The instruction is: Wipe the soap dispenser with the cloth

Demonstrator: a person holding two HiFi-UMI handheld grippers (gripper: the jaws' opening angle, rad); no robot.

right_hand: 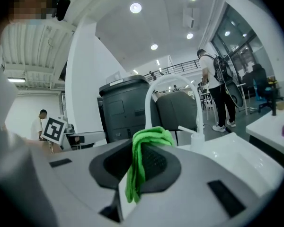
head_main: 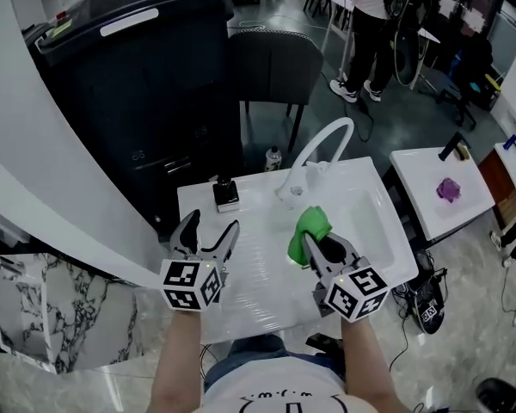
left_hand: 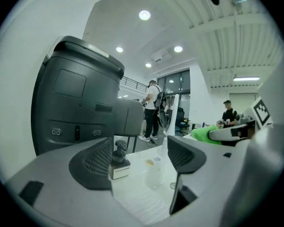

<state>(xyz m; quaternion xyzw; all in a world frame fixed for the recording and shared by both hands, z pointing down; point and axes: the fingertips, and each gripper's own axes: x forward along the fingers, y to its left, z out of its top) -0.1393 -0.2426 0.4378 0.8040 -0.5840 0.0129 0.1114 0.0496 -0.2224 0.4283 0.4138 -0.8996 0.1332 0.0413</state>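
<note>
Inventory, all placed from the faucet (head_main: 322, 140):
- One soap dispenser (head_main: 226, 194), upright on the white counter (head_main: 241, 299), left of the faucet.
- One green cloth (head_main: 310, 233), in front of the faucet, pinched between the closed jaws of the right gripper (head_main: 321, 246).
- One left gripper (head_main: 213, 224), jaws spread wide with nothing gripped, just short of the dispenser.
- One basin (head_main: 374, 222), right of the faucet.
- Open room behind the faucet: one dark bin (head_main: 138, 76), one chair (head_main: 275, 63), one standing person (head_main: 370, 15).

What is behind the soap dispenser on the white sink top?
Behind the soap dispenser stand a dark chair and a large dark unit on the floor. In the left gripper view the sink top covers their lower parts.
</note>
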